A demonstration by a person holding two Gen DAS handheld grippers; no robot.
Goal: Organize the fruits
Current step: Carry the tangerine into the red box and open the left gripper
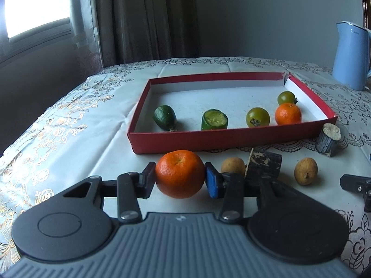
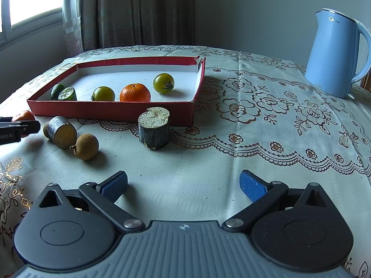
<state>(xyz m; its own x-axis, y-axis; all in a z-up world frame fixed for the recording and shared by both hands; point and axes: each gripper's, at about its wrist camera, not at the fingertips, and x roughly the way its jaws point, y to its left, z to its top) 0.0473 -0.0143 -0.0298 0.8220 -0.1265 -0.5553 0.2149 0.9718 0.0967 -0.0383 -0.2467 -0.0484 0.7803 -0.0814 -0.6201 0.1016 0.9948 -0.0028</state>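
Now the left gripper (image 1: 180,177) clamps a tangerine (image 1: 180,173) just short of the red tray (image 1: 208,139).

Nearest in its own view, the right gripper (image 2: 183,186) hangs spread wide with nothing between its pads, over bare tablecloth (image 2: 231,162). Beyond lie two brown longans (image 2: 85,146), two dark sugarcane pieces (image 2: 154,129), then the tray holding a second tangerine, green tomatoes and cucumber chunks, and a blue kettle (image 2: 336,53) farthest back. My worry: the round fruit is pinched only at its sides, so it could slip or clip the tray's near wall if carried low.
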